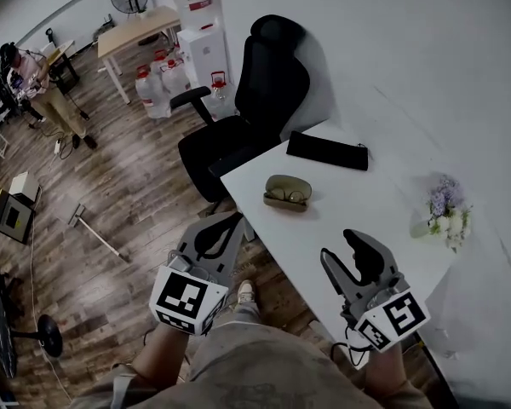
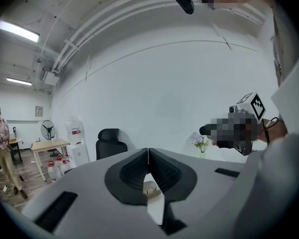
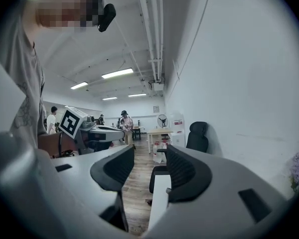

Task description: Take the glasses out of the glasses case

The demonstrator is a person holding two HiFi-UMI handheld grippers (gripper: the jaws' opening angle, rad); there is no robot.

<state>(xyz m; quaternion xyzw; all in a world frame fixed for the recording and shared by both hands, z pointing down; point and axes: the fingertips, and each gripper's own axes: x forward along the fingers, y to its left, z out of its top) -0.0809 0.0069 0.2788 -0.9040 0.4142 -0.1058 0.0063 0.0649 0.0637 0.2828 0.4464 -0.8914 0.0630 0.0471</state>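
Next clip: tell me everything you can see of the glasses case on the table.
The glasses case is a small oval shell, olive-tan, apparently hard. It appears to lie open on the white table, near the edge by the chair, with the glasses resting inside. Only the table and glasses touch it.

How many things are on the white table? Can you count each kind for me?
Glasses case: 1
Glasses, lying in the open case: 1
Flat black pouch: 1
Bunch of flowers: 1
Total: 4
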